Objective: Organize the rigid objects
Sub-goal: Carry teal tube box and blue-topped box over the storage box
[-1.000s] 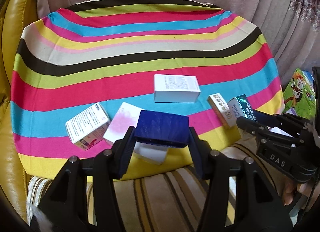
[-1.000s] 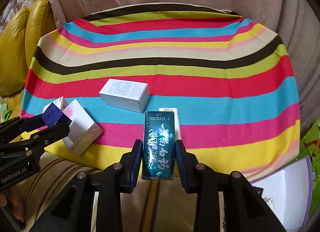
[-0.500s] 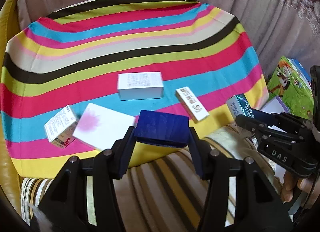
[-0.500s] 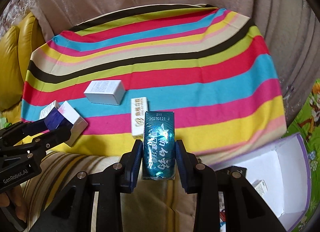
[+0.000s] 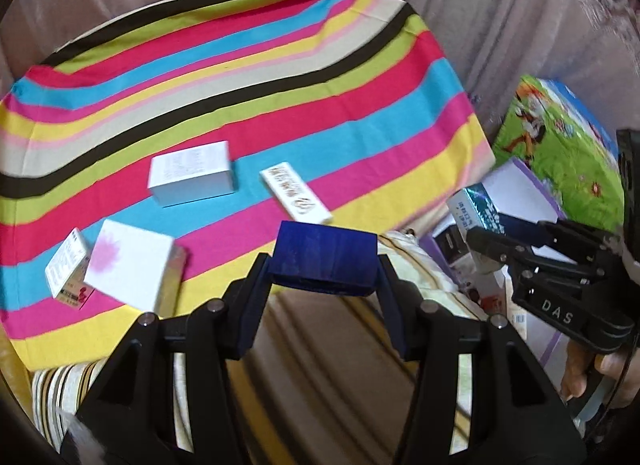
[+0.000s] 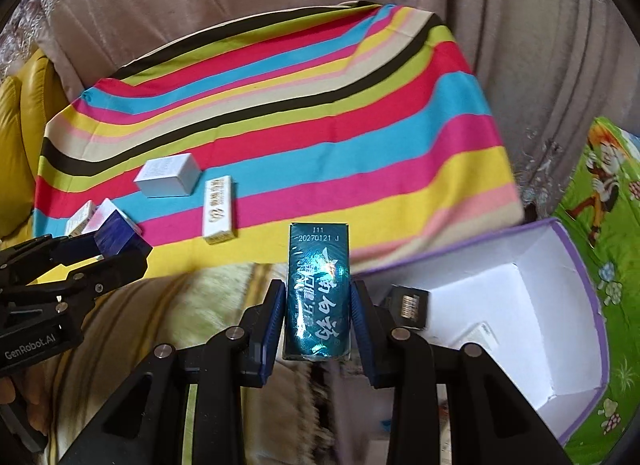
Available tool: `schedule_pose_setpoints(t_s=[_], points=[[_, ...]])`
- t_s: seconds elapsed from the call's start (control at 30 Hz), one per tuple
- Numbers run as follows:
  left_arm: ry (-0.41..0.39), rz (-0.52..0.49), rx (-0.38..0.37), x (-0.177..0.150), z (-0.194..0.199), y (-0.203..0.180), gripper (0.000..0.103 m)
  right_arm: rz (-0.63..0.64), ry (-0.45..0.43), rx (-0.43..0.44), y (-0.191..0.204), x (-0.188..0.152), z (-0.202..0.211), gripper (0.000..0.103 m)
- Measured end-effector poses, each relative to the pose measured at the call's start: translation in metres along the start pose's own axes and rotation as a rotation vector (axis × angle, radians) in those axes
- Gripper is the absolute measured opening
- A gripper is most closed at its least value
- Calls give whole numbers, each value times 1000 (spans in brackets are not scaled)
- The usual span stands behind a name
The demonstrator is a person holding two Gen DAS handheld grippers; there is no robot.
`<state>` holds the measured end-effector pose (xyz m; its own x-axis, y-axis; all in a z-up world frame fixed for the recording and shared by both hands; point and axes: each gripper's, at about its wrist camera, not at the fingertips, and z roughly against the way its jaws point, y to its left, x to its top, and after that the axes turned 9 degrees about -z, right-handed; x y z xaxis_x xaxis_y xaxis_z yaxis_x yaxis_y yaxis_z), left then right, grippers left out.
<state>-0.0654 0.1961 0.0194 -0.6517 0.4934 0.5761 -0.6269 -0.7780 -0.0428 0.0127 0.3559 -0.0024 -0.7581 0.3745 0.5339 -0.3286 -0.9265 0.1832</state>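
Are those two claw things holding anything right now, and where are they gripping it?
Yes, both. The left gripper clamps a dark blue box across its two ends. The right gripper squeezes a teal box by its long sides, near the lower half.

Dark blue box [image 5: 325,261]: clamped broadside between left fingers [image 5: 250,307], aloft off the striped cloth's [image 5: 360,105] near edge. Teal foil box [image 6: 318,293] with white lettering and a printed date: pinched upright between right fingers [image 6: 272,325], beside the open purple-trimmed white box [image 6: 560,305]. Flat on the cloth: white box [image 5: 190,173], narrow white carton [image 5: 296,193] lying askew, pink-blotched white box [image 5: 130,267], and small red-printed carton [image 5: 68,269] touching it.
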Motion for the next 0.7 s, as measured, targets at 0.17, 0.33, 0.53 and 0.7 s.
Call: schedule_pose_setpoints(t_s=[0.17,0.33,0.53,0.7], points=[[14,-33,-47,7,-2,-21,56,-31,-3,-24,-23,-4,6,34],[30,-87,-86,13,-7,-50,56,-53,-31,-43,-41,-4,18,35],[51,-144,-133,18,-11,-80,56,-97,-53,-65,-59,-2,29,35],[69,-179,-169,21,-15,-99,56,-92,-80,-106,-65,-1,36,35]])
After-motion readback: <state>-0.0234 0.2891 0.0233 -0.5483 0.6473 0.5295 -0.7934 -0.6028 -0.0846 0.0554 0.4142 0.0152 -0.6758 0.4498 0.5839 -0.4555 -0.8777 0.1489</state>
